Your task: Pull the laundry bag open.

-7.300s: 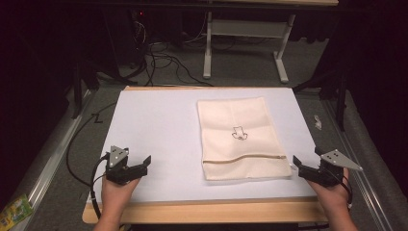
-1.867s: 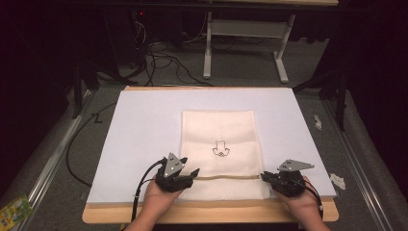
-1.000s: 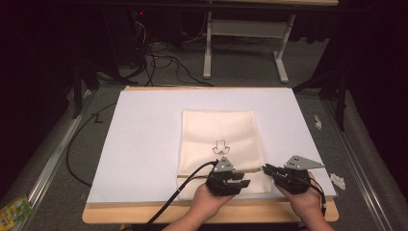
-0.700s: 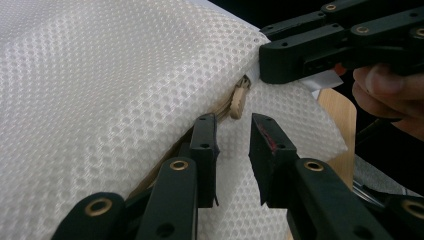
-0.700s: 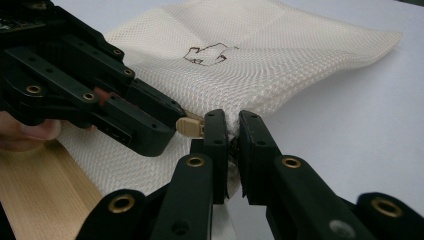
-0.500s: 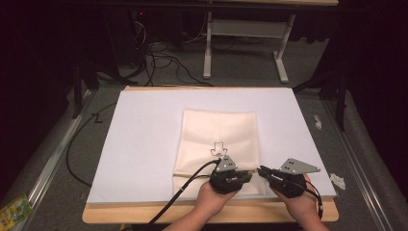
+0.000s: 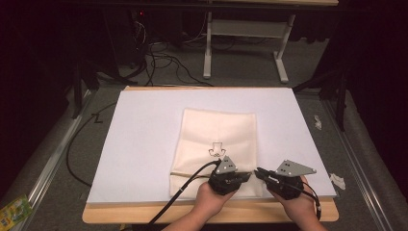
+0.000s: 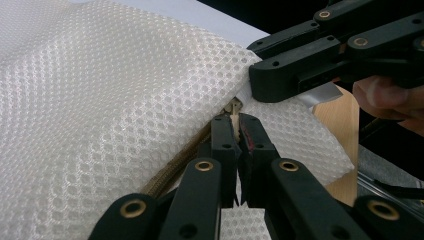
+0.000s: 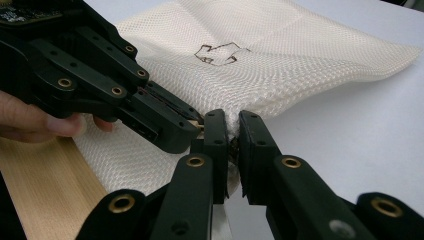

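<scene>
From the high view, I hold my left tool [image 7: 244,177] and my right tool [image 7: 260,173] tip to tip at the near edge of the mesh bag [image 7: 219,139], which lies flat on the white sheet [image 7: 139,144] covering the surface [image 7: 144,215]. Both tips meet at the bag's near right corner, just beyond my hands, so I judge I am working the two layers of its mouth apart. A small dark printed mark [image 7: 216,150] sits on the bag just ahead of my left tool, and its cable [image 7: 183,192] trails off behind toward me.

In the left gripper view, my left tool [image 8: 236,131] is pressed together on a thin bit of the bag's edge, where a tan drawstring cord [image 8: 175,172] runs inside the hem toward it. The mesh bag [image 8: 100,100] bulges up to the left of the tips, lifted off the surface by the pinch. My right tool [image 8: 260,82] comes in from above and right, its tip touching the same edge.

In the right gripper view, my right tool [image 9: 230,131] is closed on a fold of mesh at the bag [image 9: 300,55] corner, fabric bunched between the jaws. My left tool [image 9: 197,131] arrives from the left, touching beside mine. Gripping so close together, I judge, lets each tool take one layer.
</scene>
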